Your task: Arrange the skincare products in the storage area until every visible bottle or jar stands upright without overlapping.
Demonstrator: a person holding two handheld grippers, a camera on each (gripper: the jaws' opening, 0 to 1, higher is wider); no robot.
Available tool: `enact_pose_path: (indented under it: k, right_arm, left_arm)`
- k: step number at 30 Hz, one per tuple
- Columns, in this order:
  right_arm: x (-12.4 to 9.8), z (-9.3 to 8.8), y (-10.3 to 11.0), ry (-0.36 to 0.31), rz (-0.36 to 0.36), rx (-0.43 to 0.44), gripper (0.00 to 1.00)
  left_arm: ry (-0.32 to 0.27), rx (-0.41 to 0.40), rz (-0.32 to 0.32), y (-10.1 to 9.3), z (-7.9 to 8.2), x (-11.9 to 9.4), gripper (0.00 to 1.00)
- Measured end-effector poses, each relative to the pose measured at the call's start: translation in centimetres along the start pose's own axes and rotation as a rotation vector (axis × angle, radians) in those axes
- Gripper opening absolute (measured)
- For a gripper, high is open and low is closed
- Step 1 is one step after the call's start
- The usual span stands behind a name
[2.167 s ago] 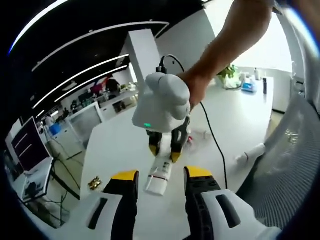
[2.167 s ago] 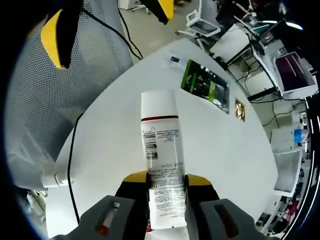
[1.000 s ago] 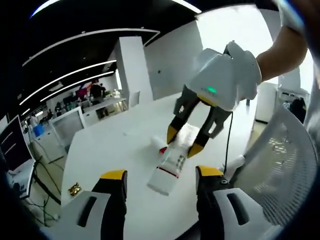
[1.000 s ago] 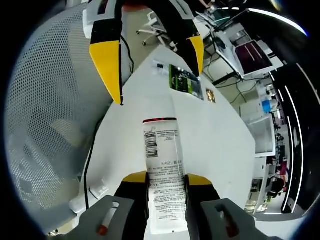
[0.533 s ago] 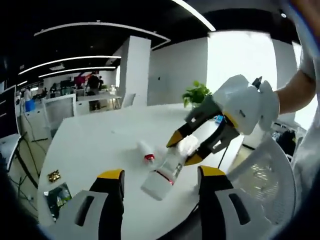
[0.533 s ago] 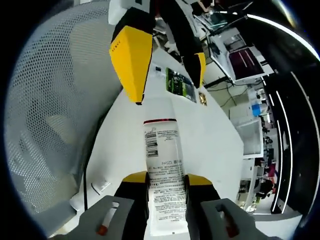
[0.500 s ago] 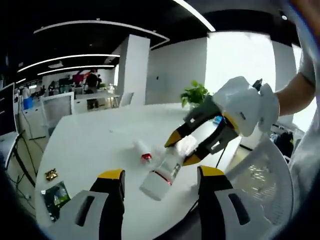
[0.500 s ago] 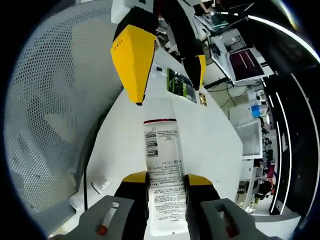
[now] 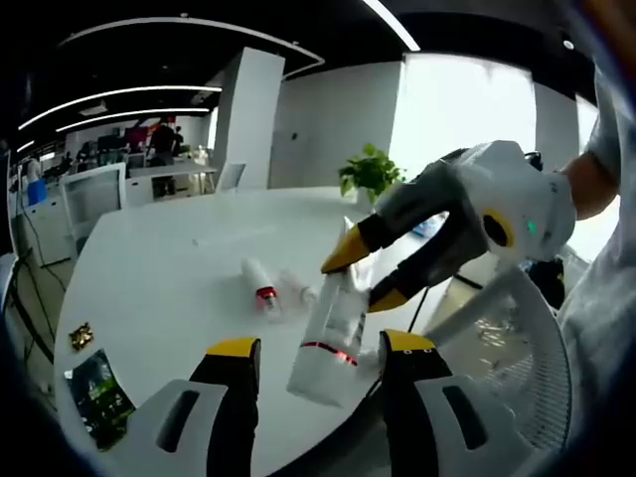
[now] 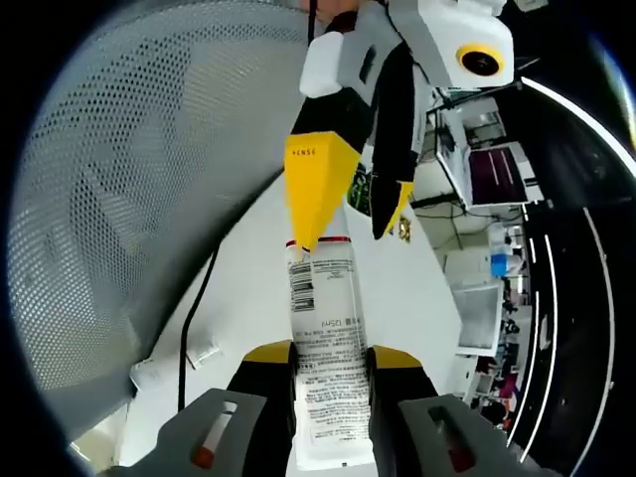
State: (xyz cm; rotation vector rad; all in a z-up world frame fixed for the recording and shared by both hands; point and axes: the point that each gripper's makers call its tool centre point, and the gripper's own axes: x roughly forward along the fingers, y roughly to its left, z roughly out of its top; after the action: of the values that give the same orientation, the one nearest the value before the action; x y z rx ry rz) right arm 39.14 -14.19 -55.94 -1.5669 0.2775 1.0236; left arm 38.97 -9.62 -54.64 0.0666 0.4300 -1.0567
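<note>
Right gripper view: right gripper (image 10: 331,363) jaws clamp white bottle (image 10: 325,328), long axis straight ahead | left gripper (image 10: 353,227) jaws spread, straddling its far end | desk (image 9: 159,268) beneath.

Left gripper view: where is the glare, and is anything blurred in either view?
Left gripper view: the bright window washes out the background; the tube looks soft. Right gripper view: the tube's print is sharp, while the left hand-held gripper close to it looks slightly soft.
</note>
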Motion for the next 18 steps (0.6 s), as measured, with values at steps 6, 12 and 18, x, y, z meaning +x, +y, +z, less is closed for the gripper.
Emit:
enact_pose_path:
  k: [6, 12, 18]
  right_arm:
    - [-0.9, 2.5, -0.1, -0.041, -0.001, -0.172, 0.21]
    - [-1.0, 4.4, -0.9, -0.059, -0.023, -0.332, 0.21]
    - [-1.5, 5.9, -1.3, -0.097, -0.038, -0.455, 0.21]
  left_arm:
    - [-0.007, 0.02, -0.049, -1.1, 0.1, 0.0, 0.52]
    - [0.026, -0.024, -0.147, -2.7, -0.4, -0.2, 0.27]
    - [0.033, -0.032, -0.155, -2.9, -0.5, -0.2, 0.31]
